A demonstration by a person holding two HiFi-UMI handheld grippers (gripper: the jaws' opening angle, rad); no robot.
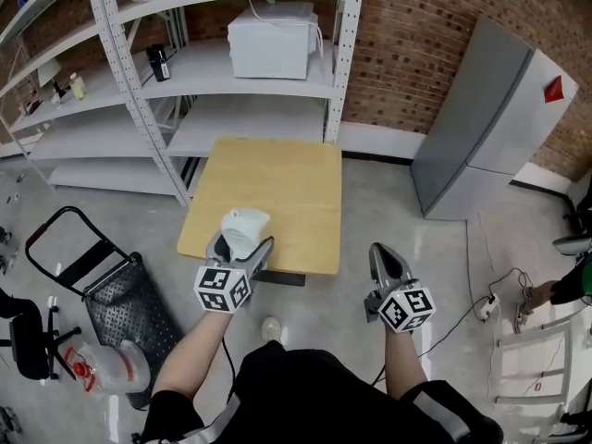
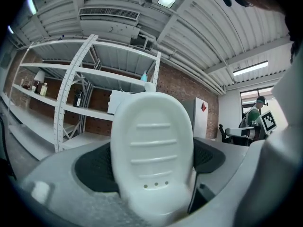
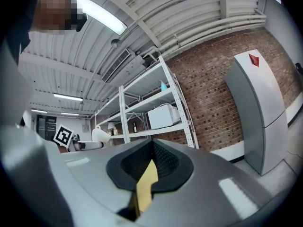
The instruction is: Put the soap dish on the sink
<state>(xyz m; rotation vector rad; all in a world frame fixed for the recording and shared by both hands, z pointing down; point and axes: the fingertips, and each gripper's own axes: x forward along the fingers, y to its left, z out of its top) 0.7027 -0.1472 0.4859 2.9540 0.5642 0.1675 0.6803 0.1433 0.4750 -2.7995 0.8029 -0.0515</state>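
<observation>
One soap dish (image 1: 245, 227), clamped in the left gripper (image 1: 242, 246), points lengthwise over the table (image 1: 277, 183). Right gripper (image 1: 384, 253) hangs closed and empty, just off the table's near edge.

**Count of items, by kind, around my two tools.**
I count two grey two-jaw grippers, my left gripper (image 1: 242, 240) and my right gripper (image 1: 386, 251). There is one each of the following: white oval plastic soap dish (image 1: 244, 226), square pale wooden table (image 1: 277, 188), white box-shaped microwave oven (image 1: 270, 43), tall grey refrigerator (image 1: 481, 123), black metal hand cart (image 1: 92, 276), and small dark bottle (image 1: 158, 62).
</observation>
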